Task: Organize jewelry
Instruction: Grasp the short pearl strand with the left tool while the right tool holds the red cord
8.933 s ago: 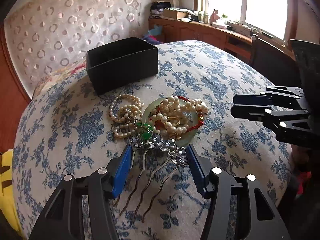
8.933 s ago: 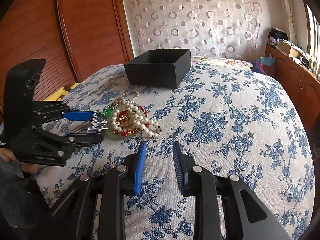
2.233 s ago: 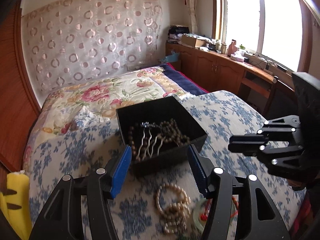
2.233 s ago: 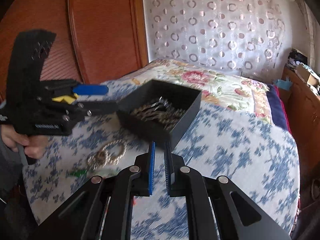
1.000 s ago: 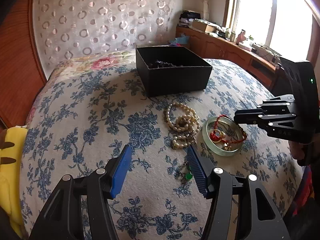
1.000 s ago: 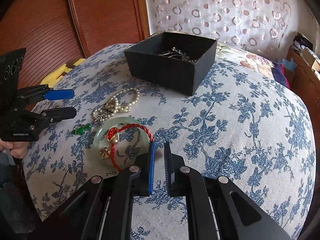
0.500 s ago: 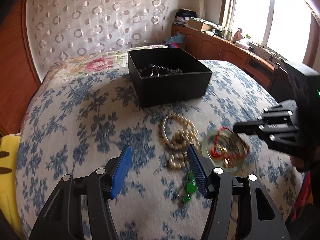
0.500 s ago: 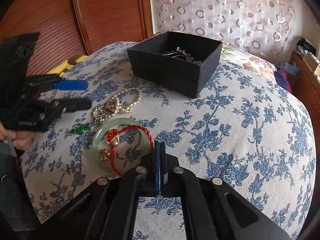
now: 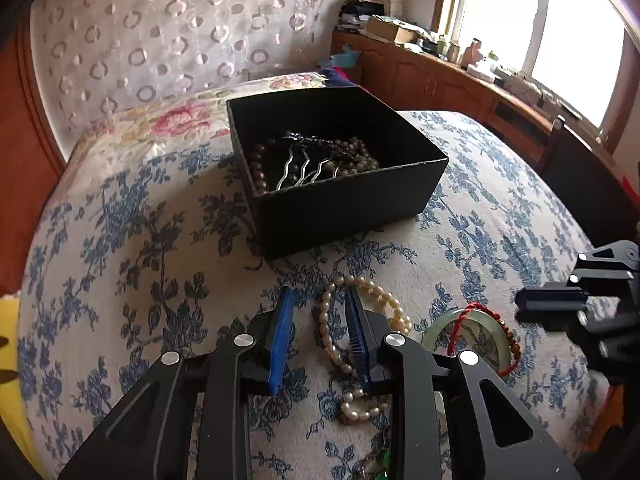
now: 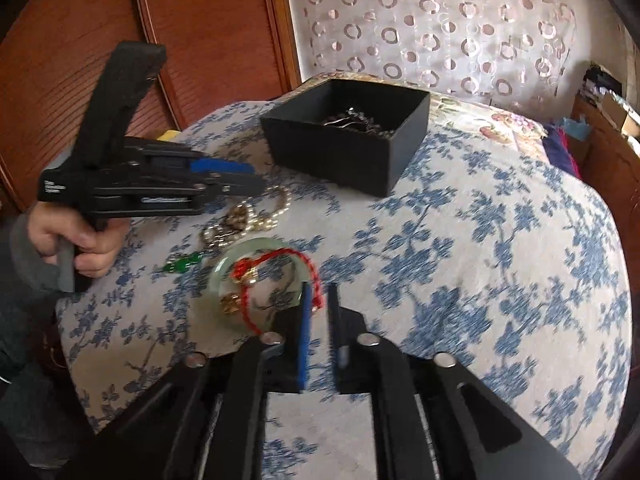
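A black box [image 9: 344, 216] [image 10: 336, 152] on the flowered bedcover holds a silver hair comb [image 9: 304, 168] and brown beads [image 9: 260, 168]. In front of it lie a pearl bracelet [image 9: 384, 296] [image 10: 256, 220], a jade bangle [image 9: 432, 332] [image 10: 224, 276] with a red cord bracelet [image 9: 476, 308] [image 10: 280, 256] on it, and a green pendant [image 10: 184, 266]. My left gripper [image 9: 317, 292] [image 10: 252, 178] is closing, the pearl strand's left side between its jaws, untouched by the pads. My right gripper [image 10: 319, 288] [image 9: 520, 304] is opening, its tips at the red cord over the bangle's rim.
A person's hand [image 10: 88, 240] holds the left gripper's handle. The bedcover [image 9: 140, 280] curves down to its edges on every side. A yellow object [image 9: 8, 340] lies off the left edge. A wooden cabinet [image 9: 440, 84] stands under the window, and wooden doors [image 10: 180, 40] behind the bed.
My left gripper moved forward over the pearls and its jaws narrowed around the strand. My right gripper's jaws, shut half a second ago, now stand slightly apart at the red cord.
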